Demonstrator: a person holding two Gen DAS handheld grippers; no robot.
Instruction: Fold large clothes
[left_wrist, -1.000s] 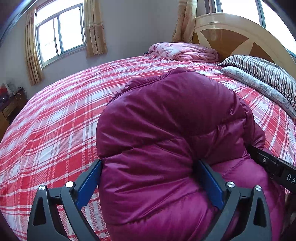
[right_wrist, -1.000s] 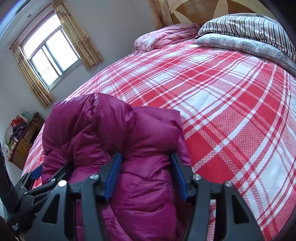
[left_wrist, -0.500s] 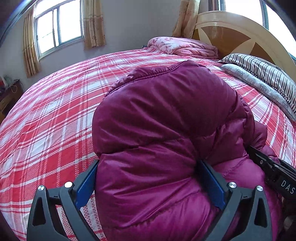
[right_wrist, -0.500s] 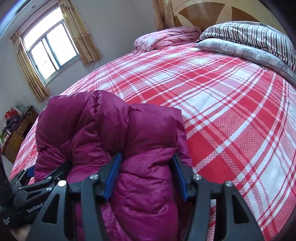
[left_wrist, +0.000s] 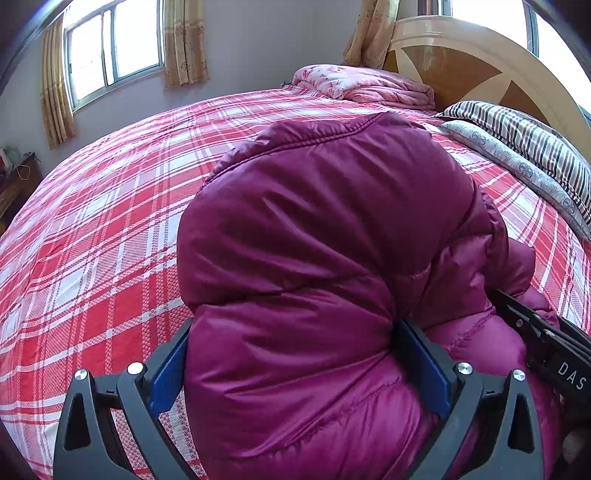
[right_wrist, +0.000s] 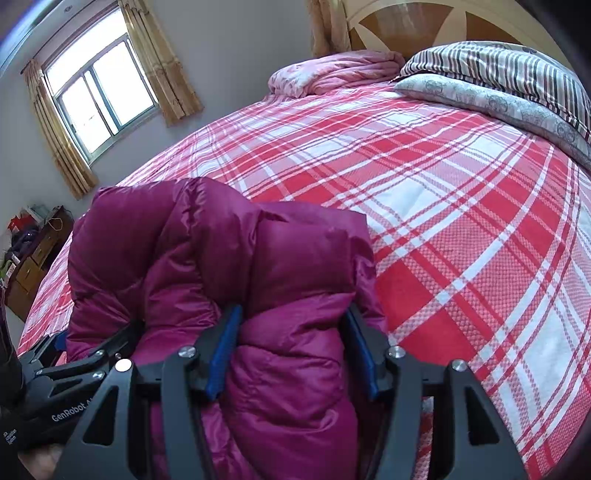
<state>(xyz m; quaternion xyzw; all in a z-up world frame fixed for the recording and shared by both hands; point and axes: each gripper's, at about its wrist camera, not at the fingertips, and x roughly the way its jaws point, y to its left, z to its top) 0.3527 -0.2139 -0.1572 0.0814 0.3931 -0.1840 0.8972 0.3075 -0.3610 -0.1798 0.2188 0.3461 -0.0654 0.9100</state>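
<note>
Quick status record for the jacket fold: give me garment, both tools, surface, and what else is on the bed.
garment: magenta puffer jacket, bunched and doubled over
left tool: blue pads pressed into jacket bulk, gripping
right tool: gripping a narrower fold of the jacket
surface: red plaid bedspread
also on bed: pink folded quilt, striped pillow by the headboard

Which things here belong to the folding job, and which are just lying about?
Job:
- puffy magenta down jacket
- left hand-held gripper, clamped on it
- right hand-held gripper, clamped on it

Lying about:
- folded pink floral quilt
- striped pillow
- red plaid bedsheet
</note>
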